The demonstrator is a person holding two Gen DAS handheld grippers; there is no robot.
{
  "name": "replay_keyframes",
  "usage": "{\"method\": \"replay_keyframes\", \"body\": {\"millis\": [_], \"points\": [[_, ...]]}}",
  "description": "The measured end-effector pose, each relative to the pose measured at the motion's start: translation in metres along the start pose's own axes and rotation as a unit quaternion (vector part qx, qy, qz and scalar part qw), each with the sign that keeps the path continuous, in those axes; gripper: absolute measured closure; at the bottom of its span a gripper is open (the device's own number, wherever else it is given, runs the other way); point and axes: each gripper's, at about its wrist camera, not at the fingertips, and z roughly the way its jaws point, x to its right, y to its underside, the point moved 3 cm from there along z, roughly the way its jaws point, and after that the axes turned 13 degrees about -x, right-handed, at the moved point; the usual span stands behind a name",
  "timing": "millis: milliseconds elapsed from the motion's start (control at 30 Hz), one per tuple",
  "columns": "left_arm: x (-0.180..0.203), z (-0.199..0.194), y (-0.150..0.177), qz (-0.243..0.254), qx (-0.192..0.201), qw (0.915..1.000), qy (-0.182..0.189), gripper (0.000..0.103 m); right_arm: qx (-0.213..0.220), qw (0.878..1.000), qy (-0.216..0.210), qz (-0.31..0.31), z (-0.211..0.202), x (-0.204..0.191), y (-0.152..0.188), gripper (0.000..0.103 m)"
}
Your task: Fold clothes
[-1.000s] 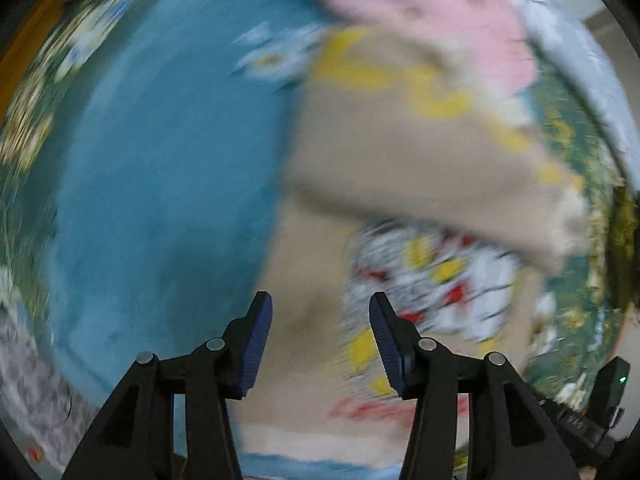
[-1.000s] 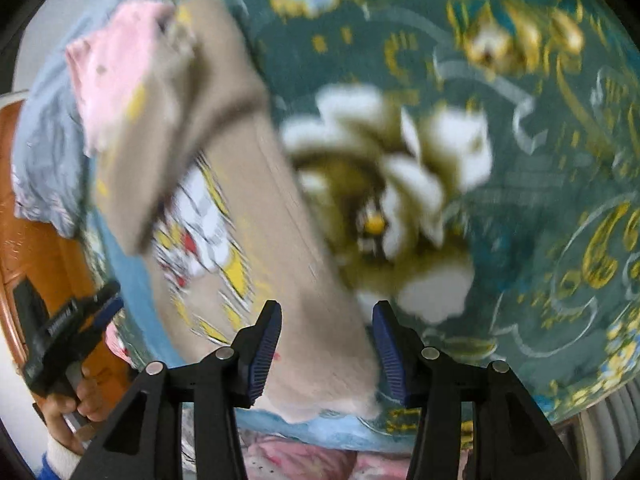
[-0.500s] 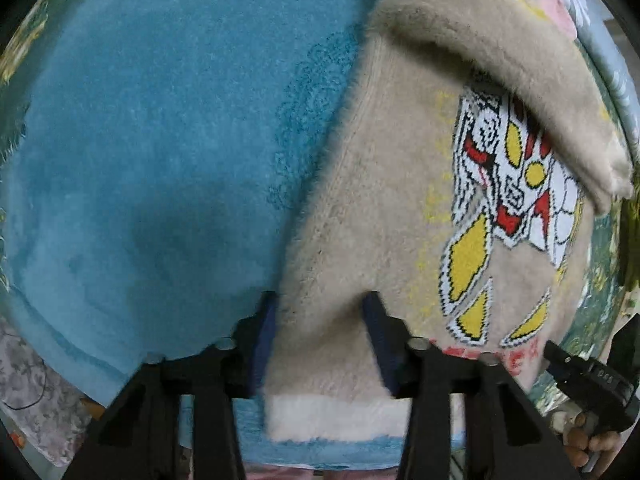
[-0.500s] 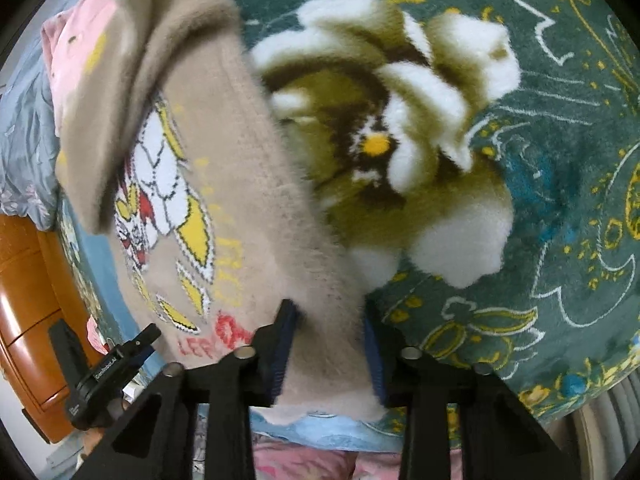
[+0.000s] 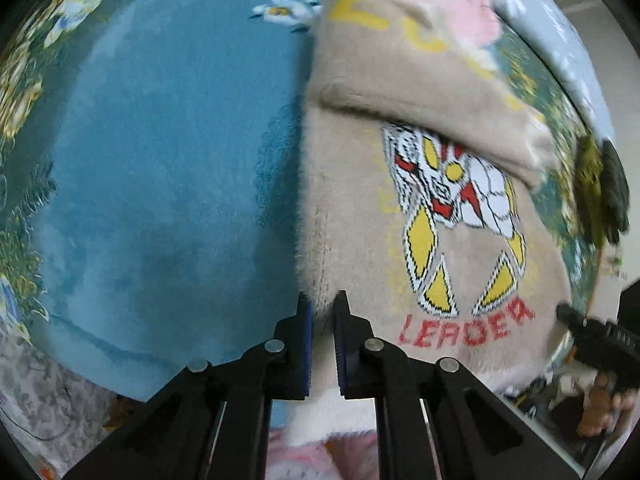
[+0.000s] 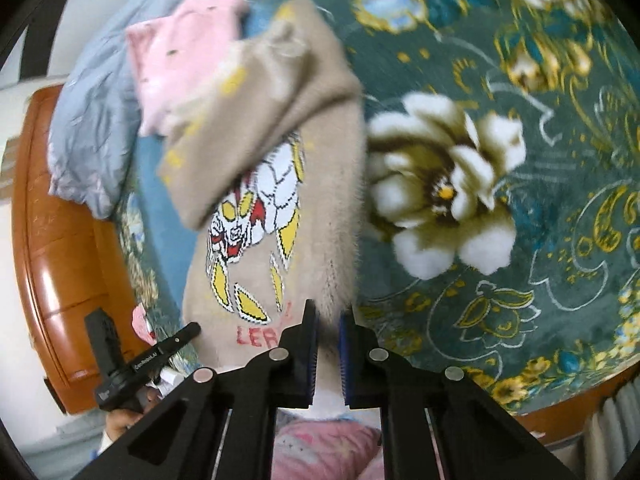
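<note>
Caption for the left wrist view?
Left claw closing on the hem corner of the beige sweater lying on a blue blanket.

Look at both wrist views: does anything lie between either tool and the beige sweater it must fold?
Nothing visible does. The left tool is closing on the beige sweater at the hem's left corner; the right tool is shut on the opposite corner. One sleeve already lies folded across the chest.

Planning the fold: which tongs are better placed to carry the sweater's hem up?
Neither alone: left tongs are closing on the beige sweater at one hem corner, right tongs pinch the other.
</note>
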Motion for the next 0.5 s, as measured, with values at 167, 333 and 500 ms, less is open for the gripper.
{"method": "replay_keyframes", "body": {"millis": [167,333,500], "points": [[0.005,-0.027,0.019,0.036,-0.023,0.9989,0.020,0.094,-0.008,1.000,-0.002,-0.020,-0.024,-0.012,0.020,0.093],[0.005,-0.048,-0.013,0.006,-0.020,0.9964,0.082,0.094,0.001,0.999,-0.048,0.013,-0.039,-0.018,0.001,0.094],[0.017,-0.053,-0.082,-0.056,-0.006,0.9872,0.149,0.093,0.010,0.996,-0.071,0.052,-0.037,-0.038,-0.069,0.094]]}}
